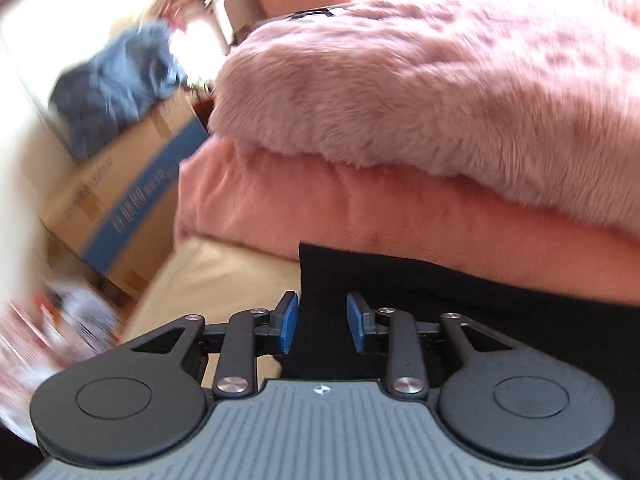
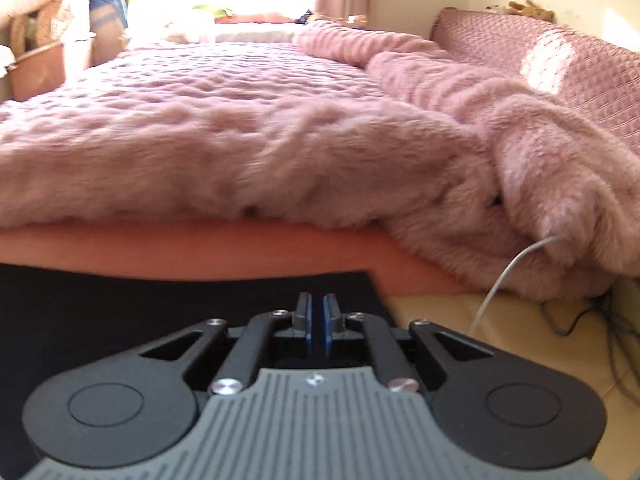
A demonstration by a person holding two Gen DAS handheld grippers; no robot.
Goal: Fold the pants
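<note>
The black pants (image 1: 400, 284) hang in front of the bed's edge, and both grippers are at their top edge. My left gripper (image 1: 322, 322) is open, with its blue pads (image 1: 289, 322) on either side of the pants' left corner and the cloth between them. In the right wrist view the pants (image 2: 160, 304) fill the lower left. My right gripper (image 2: 316, 320) is shut on the pants near their right corner, with the pads nearly together.
A fluffy pink blanket (image 2: 240, 140) covers the bed above a peach sheet (image 1: 400, 208). A cardboard box (image 1: 120, 200) with blue cloth (image 1: 116, 84) on top stands left of the bed. A grey cable (image 2: 504, 276) and dark cords (image 2: 592, 316) lie on the beige floor at right.
</note>
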